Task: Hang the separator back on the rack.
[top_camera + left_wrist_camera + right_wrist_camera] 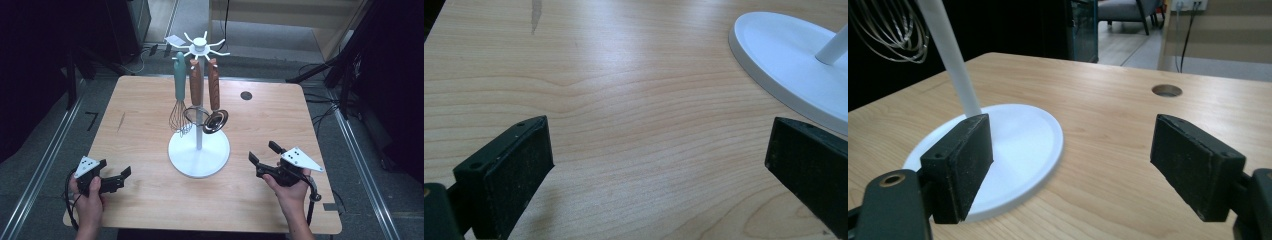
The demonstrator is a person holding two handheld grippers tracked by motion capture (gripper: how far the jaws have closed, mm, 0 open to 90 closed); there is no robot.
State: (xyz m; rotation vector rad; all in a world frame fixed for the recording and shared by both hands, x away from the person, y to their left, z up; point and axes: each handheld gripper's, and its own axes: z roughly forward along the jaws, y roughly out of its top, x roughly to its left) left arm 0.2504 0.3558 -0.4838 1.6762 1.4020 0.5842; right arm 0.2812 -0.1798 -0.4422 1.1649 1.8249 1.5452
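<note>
- right gripper (263, 152), held low near the table's front edge, jaws spread wide, nothing between them.
- left gripper (116, 171) likewise gapes, empty.
- between them, the white round-based rack (199, 150): whisk (180, 95) and two wood-handled utensils hang; their heads overlap, hard to make out.
- pale woodgrain table (150, 200).

I see a white stand (199, 152) mid-table (145, 100), with a teal whisk (179, 95) and two wood-handled utensils (207, 92) hanging from its top hooks. My left gripper (116, 178) sits near-left, jaws spread, nothing between them. My right gripper (264, 152) sits near-right of the stand base, jaws wide apart, also empty.
</note>
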